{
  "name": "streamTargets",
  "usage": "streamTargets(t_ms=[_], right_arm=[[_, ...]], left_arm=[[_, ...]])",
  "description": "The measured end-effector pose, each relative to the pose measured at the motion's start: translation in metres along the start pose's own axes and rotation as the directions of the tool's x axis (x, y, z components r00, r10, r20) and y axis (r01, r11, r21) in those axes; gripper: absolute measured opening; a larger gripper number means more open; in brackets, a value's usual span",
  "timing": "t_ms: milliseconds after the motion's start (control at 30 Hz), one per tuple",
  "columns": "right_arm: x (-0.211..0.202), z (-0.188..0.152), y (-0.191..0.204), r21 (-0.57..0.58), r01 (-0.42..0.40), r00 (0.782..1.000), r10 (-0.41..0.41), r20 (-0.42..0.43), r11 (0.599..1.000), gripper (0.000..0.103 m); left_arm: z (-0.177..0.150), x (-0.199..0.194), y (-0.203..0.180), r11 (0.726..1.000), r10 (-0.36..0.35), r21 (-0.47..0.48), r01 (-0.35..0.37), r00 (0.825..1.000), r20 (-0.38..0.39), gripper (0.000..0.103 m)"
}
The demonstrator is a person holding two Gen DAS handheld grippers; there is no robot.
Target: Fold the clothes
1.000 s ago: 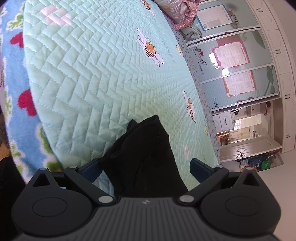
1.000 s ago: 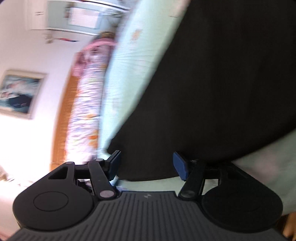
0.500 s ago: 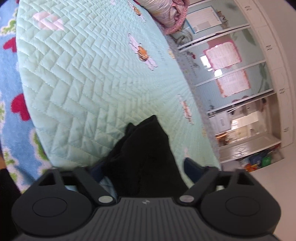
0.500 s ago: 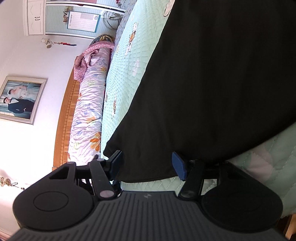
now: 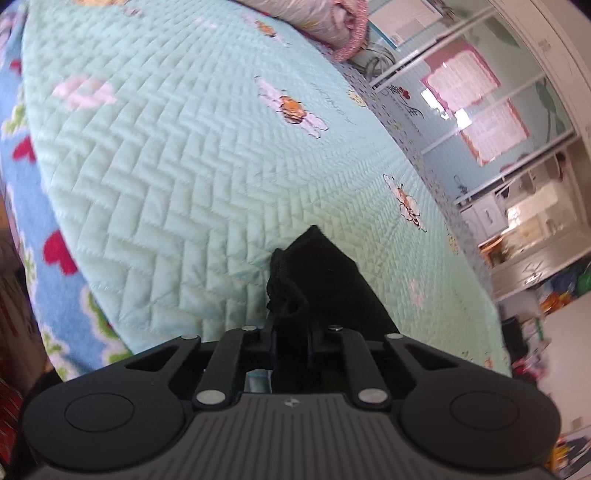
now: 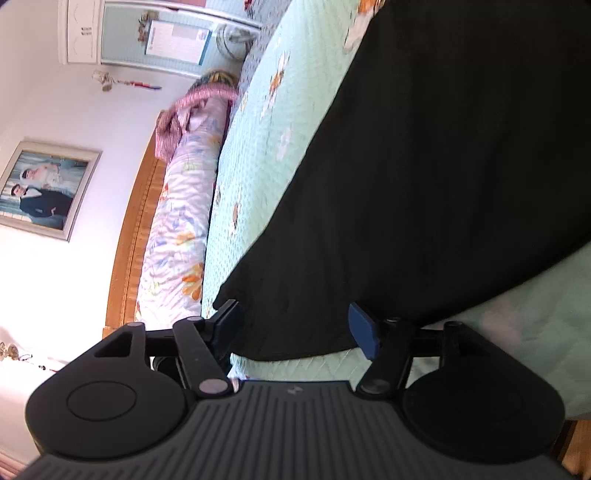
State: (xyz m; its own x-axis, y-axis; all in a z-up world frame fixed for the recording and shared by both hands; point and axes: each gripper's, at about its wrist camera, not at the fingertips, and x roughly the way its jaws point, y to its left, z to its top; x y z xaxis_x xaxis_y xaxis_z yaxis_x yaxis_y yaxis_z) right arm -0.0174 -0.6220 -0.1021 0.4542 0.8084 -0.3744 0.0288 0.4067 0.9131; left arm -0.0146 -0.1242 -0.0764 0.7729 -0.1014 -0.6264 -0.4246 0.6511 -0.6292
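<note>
In the left wrist view the left gripper [image 5: 291, 343] has its jaws closing, drawn almost together on a bunched fold of the black garment [image 5: 321, 280], which fills the narrow gap between them. The cloth rises out of the jaws in a crumpled peak and lies on the green quilt [image 5: 166, 166] of the bed. Past the quilt's near edge shows a blue blanket [image 5: 48, 266] with red hearts; beyond the far edge are a rolled duvet [image 5: 332, 22] and a wardrobe [image 5: 491, 110] with glass doors.

In the right wrist view the right gripper [image 6: 295, 325] has its jaws opening and standing wide. The hem of the garment [image 6: 424, 184] lies between them, one corner by the dark pad [image 6: 229, 321], and the blue pad [image 6: 364, 328] does not press on it. The garment spreads flat across the quilt [image 6: 258, 155]. Farther off lie a floral duvet [image 6: 177, 236] along a wooden headboard [image 6: 129, 251], and a framed photo [image 6: 40, 188] on the wall
</note>
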Motion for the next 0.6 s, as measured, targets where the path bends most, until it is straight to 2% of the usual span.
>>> streamTargets(t_ms=[233,367,467,600], right_arm=[[-0.039,0.004,-0.020,0.063,-0.009,0.992,0.001,0.125,0.998,0.068],[-0.060,0.005,-0.033,0.109,-0.025,0.981,0.004,0.194,0.994,0.068],[-0.079,0.007,-0.039,0.112,-0.040,0.970,0.012,0.241,0.993,0.068],[-0.099,0.011,-0.042,0.111,-0.070,0.950,0.032,0.310,0.991,0.068]], left_arm=[[0.003,-0.003,-0.016,0.998,0.030,0.052,-0.030,1.000,0.005,0.011],[0.005,-0.018,-0.052,0.987,-0.014,0.159,0.009,0.999,0.033,0.011],[0.002,-0.029,-0.098,0.955,-0.100,0.284,0.085,0.994,0.039,0.011],[-0.012,-0.029,-0.163,0.892,-0.208,0.406,0.199,0.978,-0.022,0.011]])
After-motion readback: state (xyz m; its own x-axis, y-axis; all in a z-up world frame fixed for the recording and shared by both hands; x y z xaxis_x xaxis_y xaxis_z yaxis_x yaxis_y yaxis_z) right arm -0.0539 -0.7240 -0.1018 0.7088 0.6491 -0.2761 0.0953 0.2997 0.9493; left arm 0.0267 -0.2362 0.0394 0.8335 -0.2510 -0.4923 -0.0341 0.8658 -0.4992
